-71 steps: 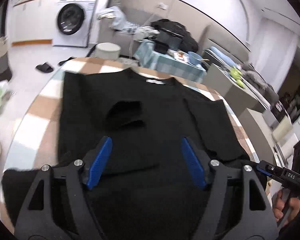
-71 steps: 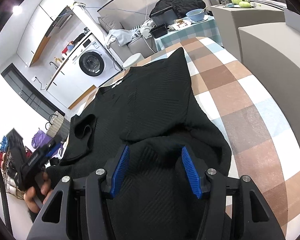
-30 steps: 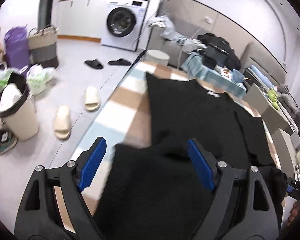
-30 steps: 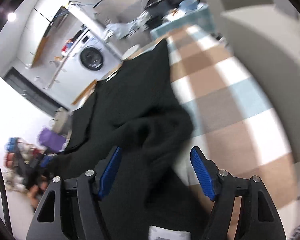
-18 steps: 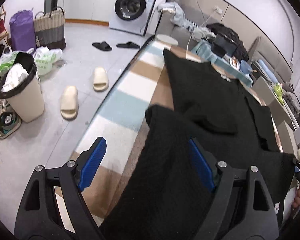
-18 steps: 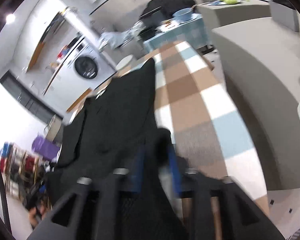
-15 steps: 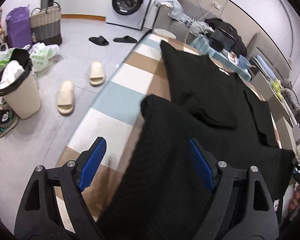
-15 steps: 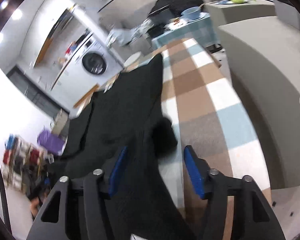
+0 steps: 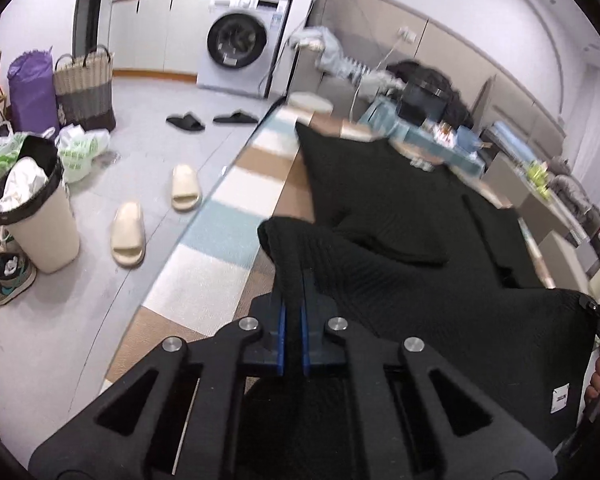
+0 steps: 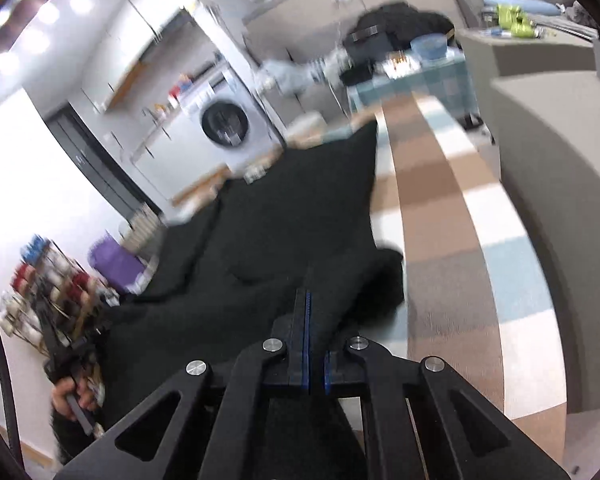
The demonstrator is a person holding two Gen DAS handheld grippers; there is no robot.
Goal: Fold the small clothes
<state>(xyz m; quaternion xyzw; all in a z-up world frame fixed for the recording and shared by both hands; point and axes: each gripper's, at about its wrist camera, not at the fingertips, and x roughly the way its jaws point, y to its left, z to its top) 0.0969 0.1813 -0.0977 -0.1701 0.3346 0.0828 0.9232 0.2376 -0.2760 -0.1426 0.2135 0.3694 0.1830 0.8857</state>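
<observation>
A black knit sweater (image 9: 380, 200) lies spread on the checked table (image 9: 220, 232), collar at the far end. My left gripper (image 9: 293, 280) holds the near left corner of the hem, its jaws closing tight with the blue pads pressing the fabric. The held cloth bunches up just beyond the fingertips. In the right wrist view the same sweater (image 10: 300, 208) covers the table (image 10: 460, 240). My right gripper (image 10: 312, 320) has its jaws closing on the near right hem corner, fabric pinched between the pads. Each gripper shows at the other view's edge, held by a hand.
On the floor to the left are a beige bin (image 9: 40, 216), pale slippers (image 9: 128, 234), black slippers (image 9: 188, 122) and a woven basket (image 9: 84, 92). A washing machine (image 9: 236, 40) stands at the back. A grey block (image 10: 560, 200) flanks the table's right side.
Both grippers stood open over the sweater's near hem; now both are pinched shut on its corners. The left gripper shifted across the table edge and the hem bunches up.
</observation>
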